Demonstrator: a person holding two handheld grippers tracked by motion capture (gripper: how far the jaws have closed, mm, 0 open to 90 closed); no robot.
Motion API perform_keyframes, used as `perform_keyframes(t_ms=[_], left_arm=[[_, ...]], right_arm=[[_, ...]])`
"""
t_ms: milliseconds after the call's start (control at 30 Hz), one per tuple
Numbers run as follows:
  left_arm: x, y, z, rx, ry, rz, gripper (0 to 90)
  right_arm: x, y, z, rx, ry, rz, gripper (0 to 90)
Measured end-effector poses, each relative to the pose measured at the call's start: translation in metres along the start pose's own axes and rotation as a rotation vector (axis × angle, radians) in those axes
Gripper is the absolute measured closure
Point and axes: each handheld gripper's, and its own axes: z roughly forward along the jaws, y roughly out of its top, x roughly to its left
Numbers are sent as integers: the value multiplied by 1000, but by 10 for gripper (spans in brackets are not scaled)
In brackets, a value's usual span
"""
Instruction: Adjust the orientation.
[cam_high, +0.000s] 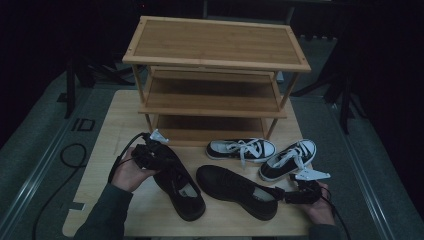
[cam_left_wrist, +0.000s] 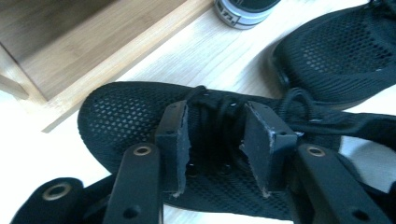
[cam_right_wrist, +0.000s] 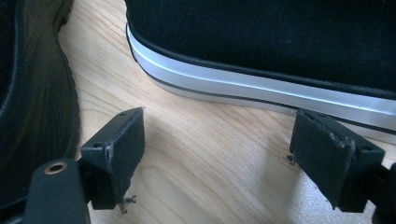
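Shoes are what we are handling: four lie on the table (cam_high: 105, 150) in front of the rack (cam_high: 215, 75), and none sits on a shelf yet, so as we judge it the work of racking them has barely begun.

Our left gripper (cam_high: 150, 150) is at the left black shoe (cam_high: 180, 187), which lies near the table's front edge. In the left gripper view the jaws straddle its laces (cam_left_wrist: 215, 116) over the mesh upper, a gap between the pads, so they are apart rather than clamped; the grasp is set up but not closed.

Our right gripper (cam_high: 295, 195) sits at the heel of the right black shoe (cam_high: 235, 190), its jaws wide apart over bare wood in the right gripper view, holding nothing, with a sneaker (cam_right_wrist: 261, 51) just ahead of it.

Both sneakers (cam_high: 240, 149) (cam_high: 287, 160) rest just before the rack's lowest shelf. All four shoes remain to be lifted and placed.
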Motion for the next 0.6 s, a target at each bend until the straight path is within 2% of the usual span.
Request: perform_keyframes(t_ms=[333, 433, 600], left_arm=[[-15, 4, -14, -30, 4, 7, 532], [-18, 5, -16, -37, -9, 2, 513], [-26, 7, -18, -34, -8, 5, 436]], right_arm=[[0, 0, 0, -1, 1, 0, 179], [0, 0, 0, -1, 1, 0, 179], [0, 0, 0, -1, 1, 1, 179]])
